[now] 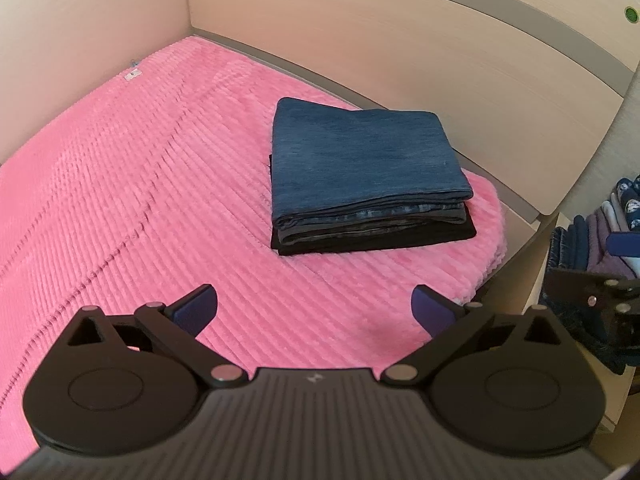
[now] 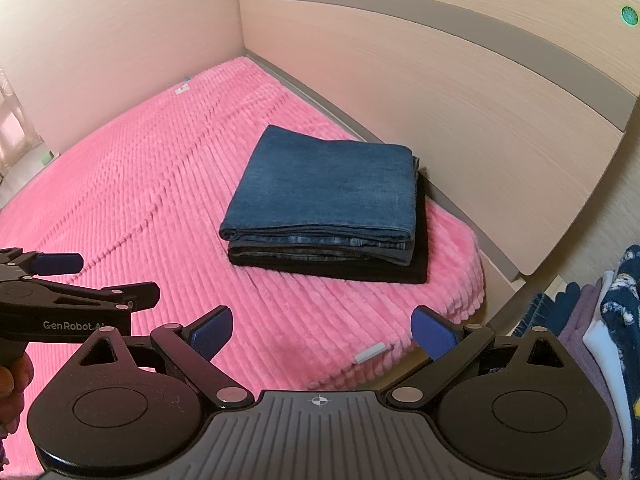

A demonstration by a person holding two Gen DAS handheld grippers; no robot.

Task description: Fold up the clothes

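Denim tops the folded stack near the headboard; we judge it heavy, stiff, best gripped at a thick folded edge. Our left gripper and right gripper hover spread, empty.

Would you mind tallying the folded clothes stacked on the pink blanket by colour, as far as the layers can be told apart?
Blue jeans: 1
Grey garment: 1
Black garment: 1
Total: 3 layers visible in the stack; any more hidden between them cannot be told.
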